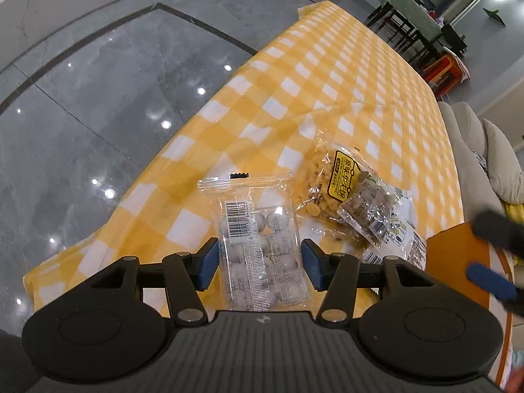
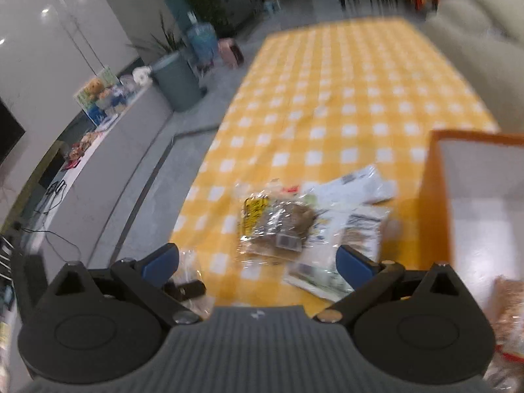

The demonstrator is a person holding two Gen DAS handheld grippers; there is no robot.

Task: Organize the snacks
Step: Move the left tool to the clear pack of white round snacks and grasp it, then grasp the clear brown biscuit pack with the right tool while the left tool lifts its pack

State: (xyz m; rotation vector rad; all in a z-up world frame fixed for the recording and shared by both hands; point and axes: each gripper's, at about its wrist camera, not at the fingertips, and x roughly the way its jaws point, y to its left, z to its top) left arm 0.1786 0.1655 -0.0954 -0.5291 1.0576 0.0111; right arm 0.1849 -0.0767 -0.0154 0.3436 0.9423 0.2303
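Yellow-and-white checked cloth (image 1: 327,75) covers the table; grey polished floor (image 1: 98,98) lies beyond its edge. Left gripper (image 1: 259,263): blue pads sit against both side edges of a clear packet of pale round snacks (image 1: 258,249), barcode label facing up, so the jaws are clamped on that packet across its width. The packet runs forward from the jaws over the cloth near the table's near edge; whether its far end rests on the cloth or is raised cannot be told. Just beside it lies a heap of further snacks: a clear bag of yellowish crisp pieces with a yellow label (image 1: 330,180), a packet of brown pieces (image 1: 370,209) overlapping it, and a white packet (image 1: 396,245) partly under both. An orange box (image 1: 455,262) stands at the heap's far side, touching or nearly touching the white packet. In the left wrist view, the right gripper's blue pad and black finger show blurred over the box. Right gripper (image 2: 257,263): jaws spread wide, nothing between the pads. Right wrist view is motion-blurred; the same heap lies ahead of the fingers, brown-piece packet (image 2: 281,226) on top, white packets around it. The orange box (image 2: 435,196) has a white interior; a bag of tan pieces (image 2: 509,314) lies inside at the view's lower corner.
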